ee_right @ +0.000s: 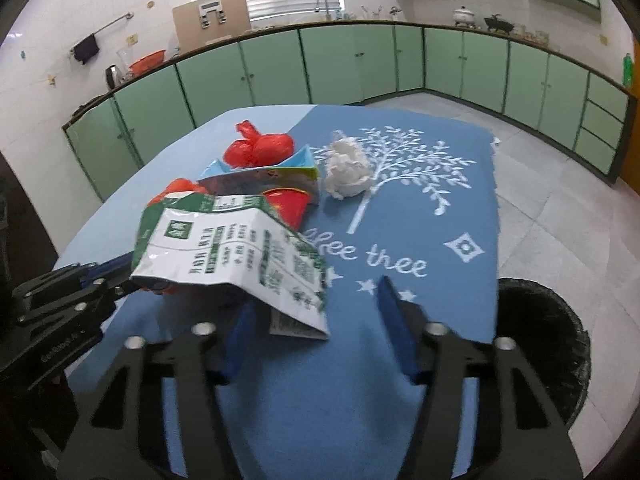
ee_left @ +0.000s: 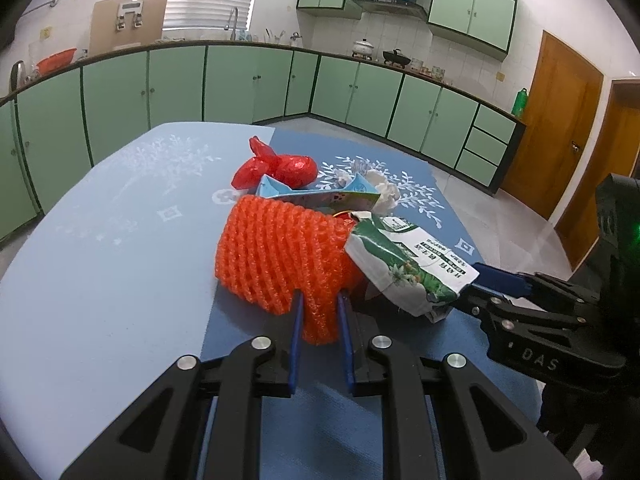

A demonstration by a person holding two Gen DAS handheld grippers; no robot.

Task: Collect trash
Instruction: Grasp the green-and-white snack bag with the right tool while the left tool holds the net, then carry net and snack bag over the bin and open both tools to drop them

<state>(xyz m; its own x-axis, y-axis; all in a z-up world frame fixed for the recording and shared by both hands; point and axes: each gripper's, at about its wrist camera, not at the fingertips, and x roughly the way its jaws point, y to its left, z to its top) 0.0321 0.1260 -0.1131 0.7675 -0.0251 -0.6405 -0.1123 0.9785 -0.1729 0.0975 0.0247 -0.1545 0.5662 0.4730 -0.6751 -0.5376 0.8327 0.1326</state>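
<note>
A heap of trash lies on the blue table mat (ee_right: 452, 184). My left gripper (ee_left: 320, 316) is shut on the near edge of an orange foam net (ee_left: 280, 252). A crumpled green-and-white package (ee_right: 232, 248) leans on the net. Its near corner hangs between the wide-set jaws of my right gripper (ee_right: 316, 320), close to the left finger and apart from the right finger (ee_right: 394, 312). In the left wrist view the right gripper (ee_left: 484, 288) comes in from the right at that package (ee_left: 400, 264). Behind lie a knotted red plastic bag (ee_right: 260, 146), a light blue carton (ee_right: 260, 168) and a white tissue ball (ee_right: 348, 168).
A black bin (ee_right: 544, 344) stands on the floor off the table's right edge. A red cup-like piece (ee_right: 288, 200) sits beside the package. Green kitchen cabinets (ee_left: 240, 80) run along the far walls. The left half of the table is pale blue cloth (ee_left: 120, 240).
</note>
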